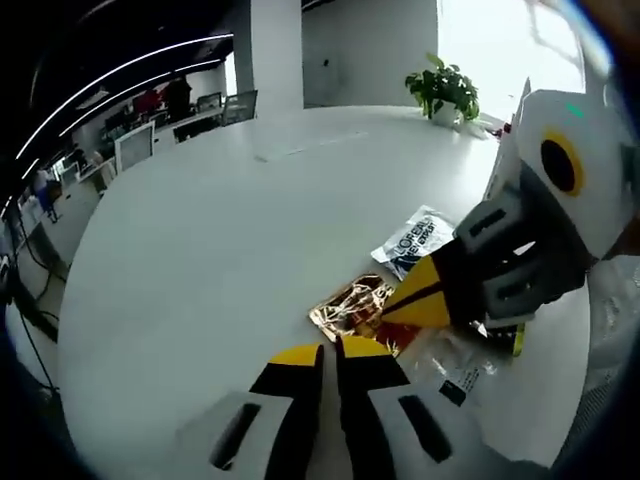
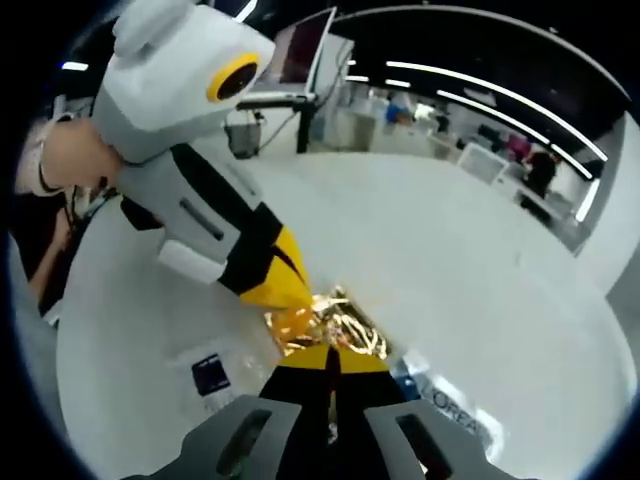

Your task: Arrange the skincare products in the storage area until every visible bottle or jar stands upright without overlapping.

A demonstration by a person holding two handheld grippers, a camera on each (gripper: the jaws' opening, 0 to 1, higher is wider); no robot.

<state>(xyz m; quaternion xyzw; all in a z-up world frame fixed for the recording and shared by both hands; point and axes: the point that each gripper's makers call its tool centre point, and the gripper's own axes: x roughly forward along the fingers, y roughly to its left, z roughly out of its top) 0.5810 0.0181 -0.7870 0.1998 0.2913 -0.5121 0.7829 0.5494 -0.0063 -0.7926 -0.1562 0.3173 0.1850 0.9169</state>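
on the white table lie a gold foil packet, a white sachet and a clear packet, all flat. the left gripper has its jaws pressed together just beside the gold packet; the right gripper is likewise closed, tips at that packet. a potted plant stands far off.

Daylight is flooding in from the window in the left gripper view, blowing it out to white. Ceiling light strips are glowing over a dim background. The white tabletop is reflecting evenly, with soft shadows. Fisheye bending and blur are increasing toward the edges.
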